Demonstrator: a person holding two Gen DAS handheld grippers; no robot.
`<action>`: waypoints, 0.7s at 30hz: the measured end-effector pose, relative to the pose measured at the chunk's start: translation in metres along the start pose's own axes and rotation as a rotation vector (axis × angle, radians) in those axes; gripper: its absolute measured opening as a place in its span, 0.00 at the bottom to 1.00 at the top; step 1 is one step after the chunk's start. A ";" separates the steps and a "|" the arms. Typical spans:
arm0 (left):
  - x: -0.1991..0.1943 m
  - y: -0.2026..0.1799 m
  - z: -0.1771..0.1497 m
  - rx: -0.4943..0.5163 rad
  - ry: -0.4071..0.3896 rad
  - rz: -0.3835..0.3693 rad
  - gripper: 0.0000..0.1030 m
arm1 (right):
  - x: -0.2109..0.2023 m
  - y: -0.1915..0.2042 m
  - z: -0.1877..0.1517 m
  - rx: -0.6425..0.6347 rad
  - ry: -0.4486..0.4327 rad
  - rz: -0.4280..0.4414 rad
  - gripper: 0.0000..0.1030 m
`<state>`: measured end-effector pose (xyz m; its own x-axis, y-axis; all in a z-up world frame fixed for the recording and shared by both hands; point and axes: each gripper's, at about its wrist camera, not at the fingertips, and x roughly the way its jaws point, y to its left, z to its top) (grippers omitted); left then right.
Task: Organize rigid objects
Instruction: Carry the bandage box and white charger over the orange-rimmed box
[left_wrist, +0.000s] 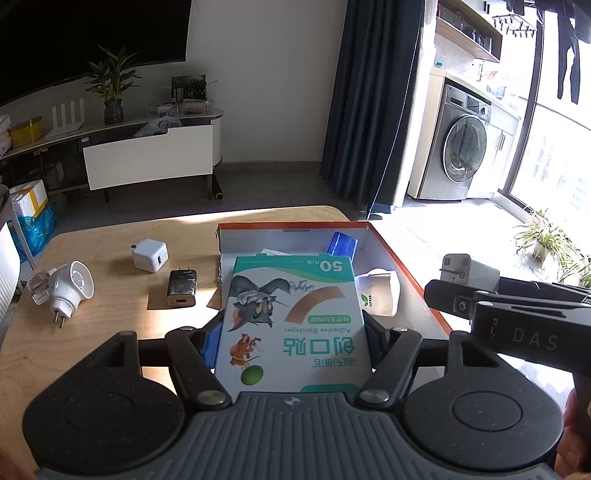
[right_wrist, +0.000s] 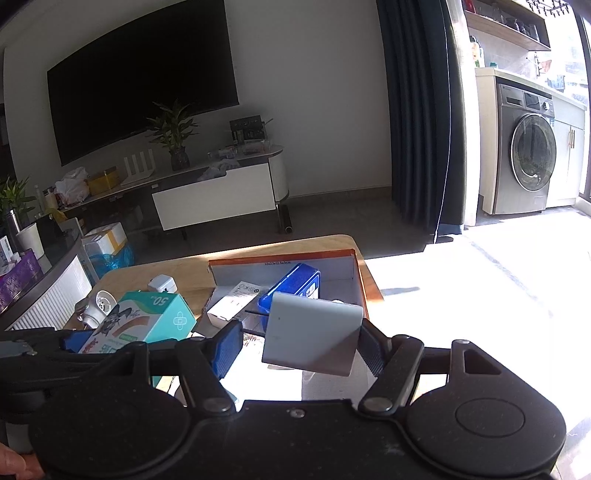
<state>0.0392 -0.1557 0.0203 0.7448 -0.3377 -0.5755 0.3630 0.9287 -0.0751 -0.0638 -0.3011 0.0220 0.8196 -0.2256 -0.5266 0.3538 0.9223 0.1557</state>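
Observation:
My left gripper (left_wrist: 291, 332) is shut on a teal and white adhesive bandage box (left_wrist: 291, 295) with a cartoon cat and mouse on it. It holds the box over the near end of an orange-rimmed cardboard tray (left_wrist: 406, 266). My right gripper (right_wrist: 299, 343) is shut on a white rectangular block (right_wrist: 314, 332), tilted, above the tray's near right part (right_wrist: 280, 256). The same block (left_wrist: 469, 267) shows at the right in the left wrist view. In the tray lie a blue box (right_wrist: 295, 284), a white leaflet pack (right_wrist: 232, 302) and a white item (left_wrist: 380, 291).
Left of the tray on the wooden table (left_wrist: 110, 332) lie a white charger cube (left_wrist: 149, 254), a black charger (left_wrist: 181, 288), a white plug-in device (left_wrist: 70, 288) and a clear plastic piece (left_wrist: 38, 288). Beyond the table's far edge is open floor, then a TV cabinet.

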 end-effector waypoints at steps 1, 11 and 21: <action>0.001 0.000 0.001 -0.001 0.000 0.000 0.69 | 0.001 0.000 0.001 0.000 0.000 0.000 0.78; 0.011 0.001 0.016 -0.001 0.004 -0.002 0.69 | 0.013 -0.002 0.018 0.001 -0.002 -0.004 0.78; 0.020 0.001 0.026 0.005 0.010 -0.003 0.69 | 0.024 -0.004 0.031 -0.006 -0.008 -0.008 0.78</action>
<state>0.0688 -0.1658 0.0301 0.7378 -0.3391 -0.5837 0.3681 0.9269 -0.0733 -0.0317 -0.3197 0.0346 0.8205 -0.2352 -0.5210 0.3576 0.9223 0.1468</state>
